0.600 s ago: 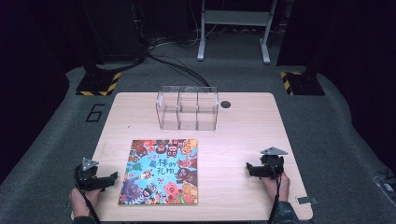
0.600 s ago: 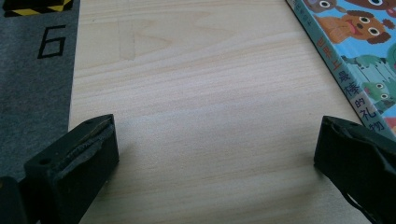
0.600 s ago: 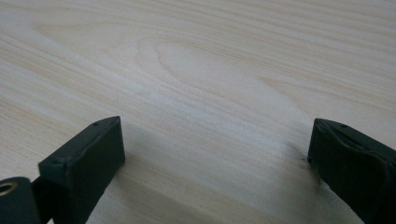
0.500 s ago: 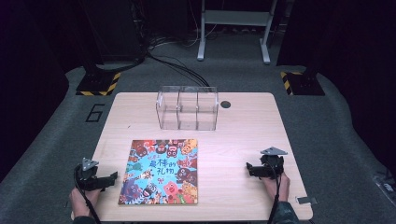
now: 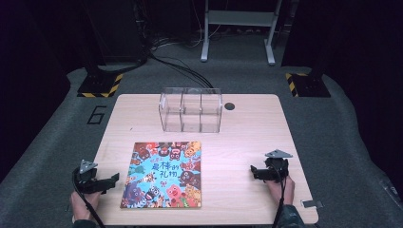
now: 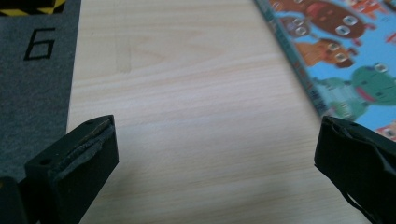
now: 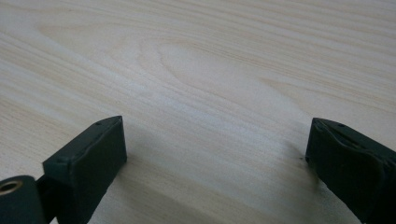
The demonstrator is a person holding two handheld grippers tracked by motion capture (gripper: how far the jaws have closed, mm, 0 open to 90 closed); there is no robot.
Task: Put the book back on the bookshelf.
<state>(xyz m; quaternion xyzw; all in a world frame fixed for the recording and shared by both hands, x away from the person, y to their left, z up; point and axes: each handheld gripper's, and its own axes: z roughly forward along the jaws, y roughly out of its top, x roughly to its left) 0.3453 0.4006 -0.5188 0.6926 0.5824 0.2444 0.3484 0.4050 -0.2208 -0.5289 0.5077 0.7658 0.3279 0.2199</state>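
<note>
Left tongs [image 5: 110, 181] & right tongs [image 5: 254, 171]: both wide open, empty, low over wood surface [image 5: 247, 128]. Picture book [image 5: 164, 174] lies flat between them, just beside left tongs.

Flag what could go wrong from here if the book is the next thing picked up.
The picture book lies flat on the table, so open jaws may slide over its cover or scrape the wood instead of catching an edge. The left gripper sits close to the book's near-left side and could nudge it askew. The clear three-compartment box behind looks light and might tip if bumped.
</note>
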